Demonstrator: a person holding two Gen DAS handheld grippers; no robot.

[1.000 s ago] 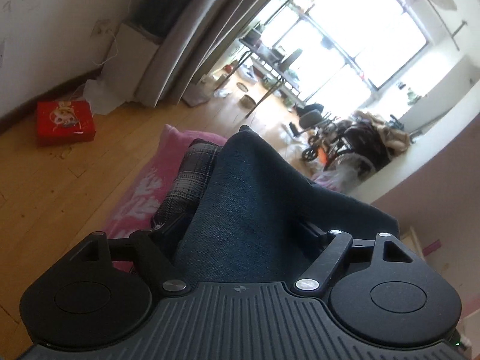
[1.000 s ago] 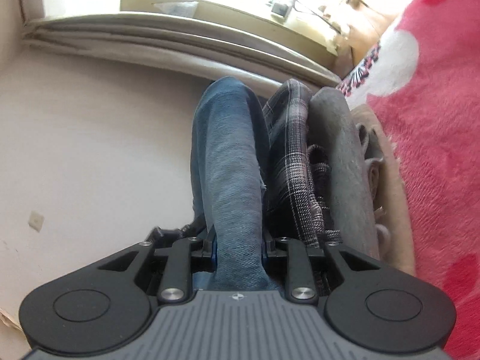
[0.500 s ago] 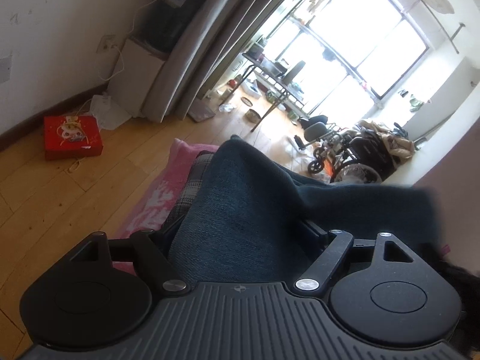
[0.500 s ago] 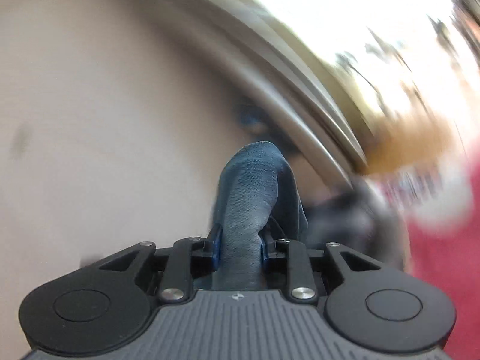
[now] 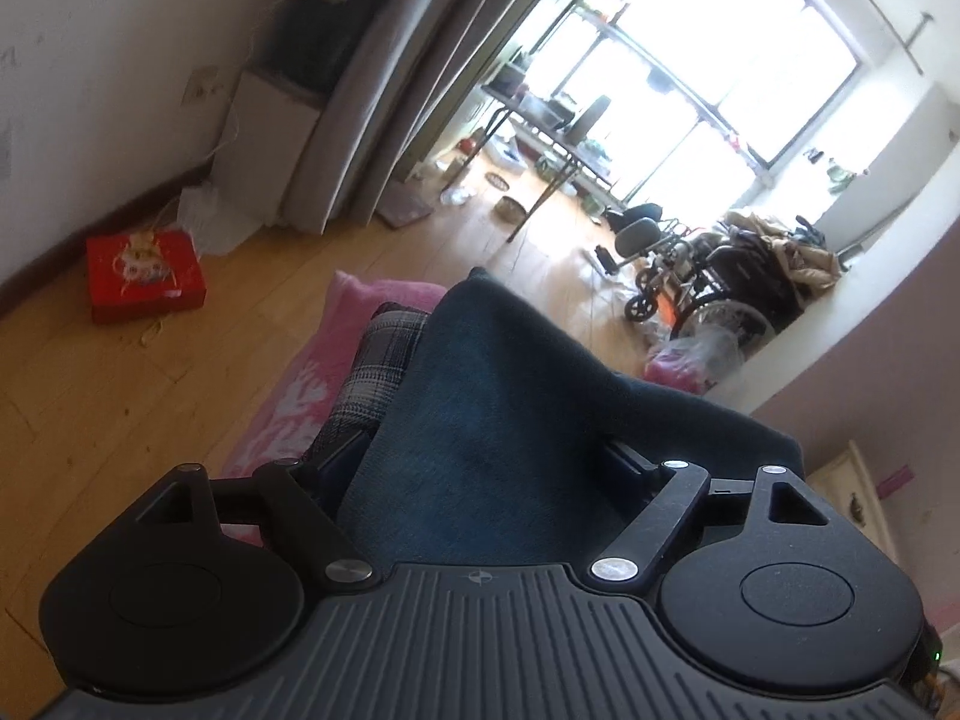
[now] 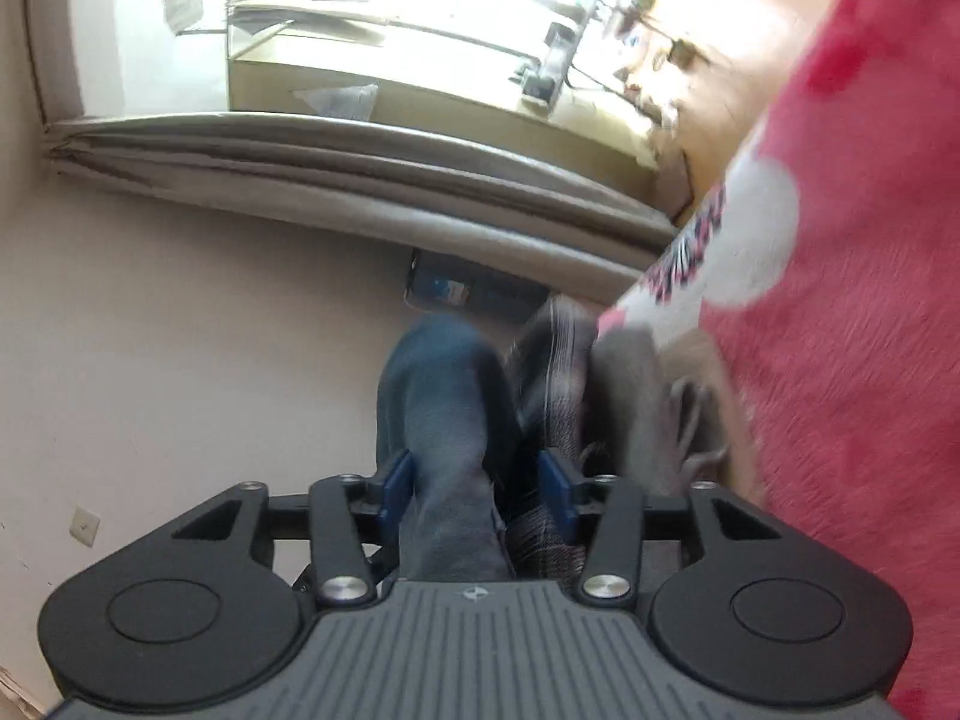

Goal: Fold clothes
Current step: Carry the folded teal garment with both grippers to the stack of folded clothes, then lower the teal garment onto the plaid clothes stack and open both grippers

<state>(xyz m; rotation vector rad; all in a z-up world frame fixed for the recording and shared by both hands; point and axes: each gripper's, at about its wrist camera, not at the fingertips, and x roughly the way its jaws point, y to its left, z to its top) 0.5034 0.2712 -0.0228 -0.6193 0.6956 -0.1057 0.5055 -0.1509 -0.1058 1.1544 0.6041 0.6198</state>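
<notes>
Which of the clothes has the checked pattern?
The plaid garment, in the middle: the blue garment on one side and the grey garment on the other are plain.

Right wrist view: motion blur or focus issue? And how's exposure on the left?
Right wrist: motion smear across the pink blanket and plaid cloth; the hand-held gripper body stays sharp. Left wrist: window blown out, denim dark, fairly sharp, strong fisheye bend.

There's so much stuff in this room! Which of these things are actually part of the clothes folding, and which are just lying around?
Part of the folding:
blue garment, between both grippers' fingers
left gripper
right gripper
plaid garment beside it
grey garment
pink blanket underneath

Just lying about:
red box on the floor
wheelchair by the window
curtain
</notes>
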